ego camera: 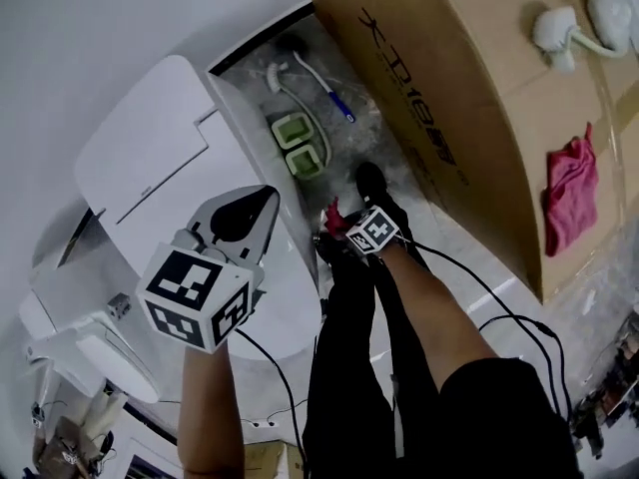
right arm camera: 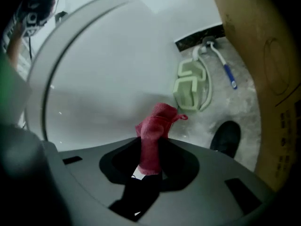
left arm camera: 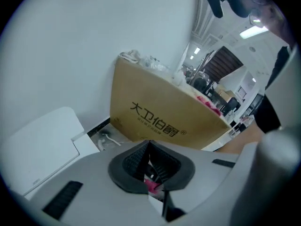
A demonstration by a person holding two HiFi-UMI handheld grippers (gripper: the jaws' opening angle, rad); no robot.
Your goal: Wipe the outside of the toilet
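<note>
The white toilet (ego camera: 150, 158) fills the left of the head view with its lid down. My right gripper (ego camera: 337, 226) hangs low beside the bowl, shut on a red cloth (ego camera: 331, 214). In the right gripper view the red cloth (right arm camera: 155, 126) sticks up out of the right gripper (right arm camera: 151, 144), close to the toilet's curved outer wall (right arm camera: 103, 74); I cannot tell whether they touch. My left gripper (ego camera: 262, 208) hovers above the toilet's right edge, jaws together and empty. From the left gripper view, the left gripper (left arm camera: 149, 147) points over the toilet lid (left arm camera: 42, 145) toward the box.
A big cardboard box (ego camera: 449, 78) stands right of the toilet, with a pink rag (ego camera: 569, 188) and white fittings (ego camera: 564, 28) on top. Behind the toilet lie a green holder (ego camera: 300, 146) and a toilet brush (ego camera: 318, 76). The person's shoe (ego camera: 373, 183) and cables (ego camera: 499, 297) share the narrow floor gap.
</note>
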